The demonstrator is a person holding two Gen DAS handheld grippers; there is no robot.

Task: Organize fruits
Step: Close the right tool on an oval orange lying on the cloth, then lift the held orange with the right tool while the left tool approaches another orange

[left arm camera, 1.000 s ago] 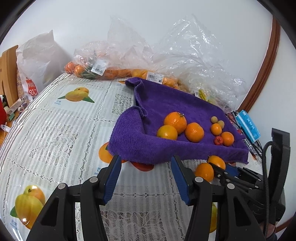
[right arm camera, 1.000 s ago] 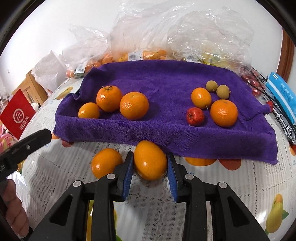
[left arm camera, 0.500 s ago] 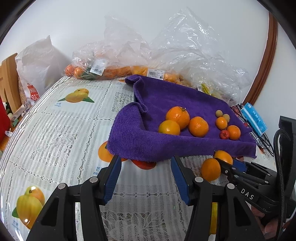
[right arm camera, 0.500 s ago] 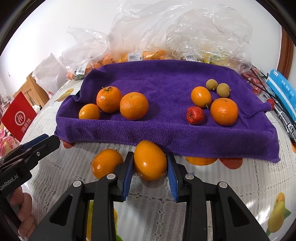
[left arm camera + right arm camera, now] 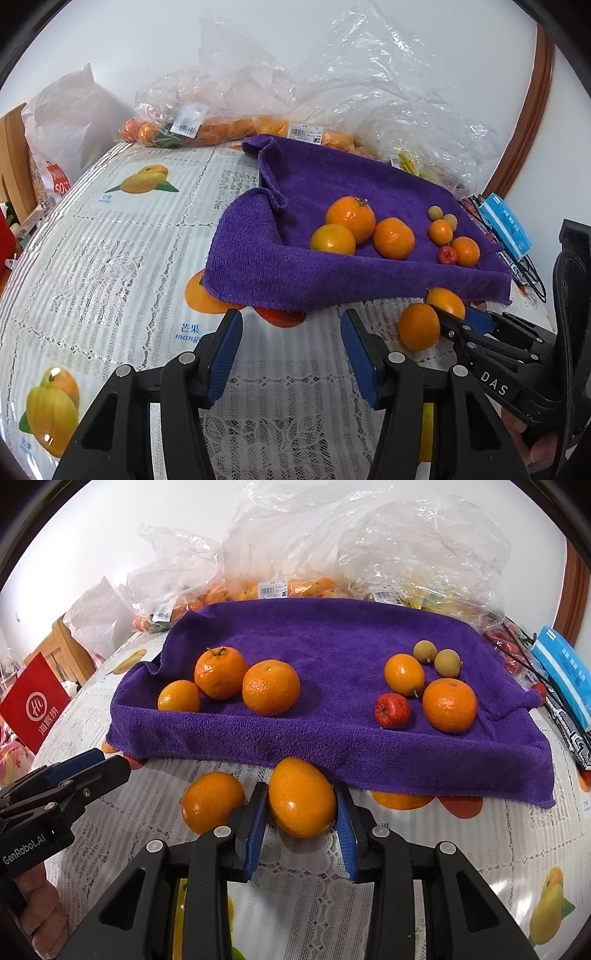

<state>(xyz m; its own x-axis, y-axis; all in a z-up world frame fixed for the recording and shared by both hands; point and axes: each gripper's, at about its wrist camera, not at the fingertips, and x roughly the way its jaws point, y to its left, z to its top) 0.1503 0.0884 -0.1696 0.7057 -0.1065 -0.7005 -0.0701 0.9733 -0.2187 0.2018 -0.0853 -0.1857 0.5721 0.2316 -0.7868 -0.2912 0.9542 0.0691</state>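
A purple towel point(image 5: 332, 635) lies on the table, its near edge rumpled. Three oranges point(image 5: 271, 686) sit on its left part. On its right part are two more oranges point(image 5: 448, 703), a small red fruit point(image 5: 392, 709) and two small tan fruits point(image 5: 447, 662). In front of the towel my right gripper point(image 5: 300, 788) is shut on an orange point(image 5: 301, 805) resting on the tablecloth. A second loose orange point(image 5: 212, 799) lies just left of it. My left gripper point(image 5: 290, 317) stands open and empty before the towel's left corner point(image 5: 258, 266). It shows at the left edge of the right wrist view.
Clear plastic bags point(image 5: 369, 554) holding more fruit are piled behind the towel against the wall. A blue packet point(image 5: 565, 668) and dark cords lie at the right table edge. A red bag point(image 5: 35, 705) and a wooden chair point(image 5: 13, 158) stand to the left. The tablecloth point(image 5: 110, 258) carries printed fruit pictures.
The left gripper has come further into the right wrist view, nearer the loose orange. The right gripper and its orange have stayed put.
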